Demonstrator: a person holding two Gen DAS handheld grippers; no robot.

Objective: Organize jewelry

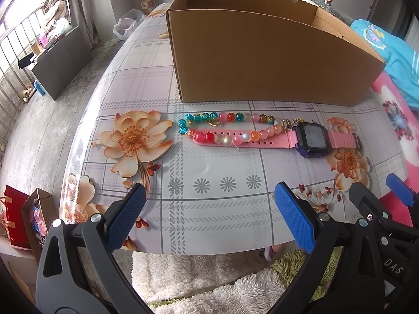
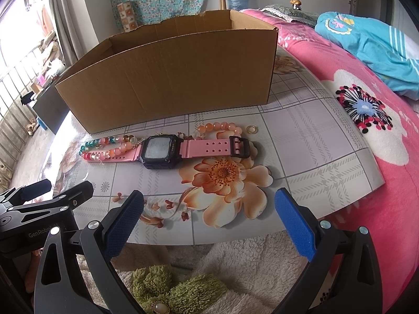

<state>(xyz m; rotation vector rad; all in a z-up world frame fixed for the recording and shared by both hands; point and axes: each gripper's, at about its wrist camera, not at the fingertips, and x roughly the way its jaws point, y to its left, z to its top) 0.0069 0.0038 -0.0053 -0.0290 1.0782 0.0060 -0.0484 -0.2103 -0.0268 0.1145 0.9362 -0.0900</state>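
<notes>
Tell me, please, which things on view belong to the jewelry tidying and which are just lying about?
Belong:
pink watch
multicolored bead bracelet
orange bead bracelet
gold ring
cardboard box

Lying about:
blue garment
pink blanket
plastic bag
red gift bag

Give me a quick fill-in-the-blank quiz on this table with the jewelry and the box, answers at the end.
1. The watch has a ____ strap.
2. The beaded bracelet lies partly on the watch's ____.
3. Behind the jewelry stands an open ____ box.
4. The left gripper and right gripper both have their jaws ____, holding nothing.

Answers: pink; strap; cardboard; open
</notes>
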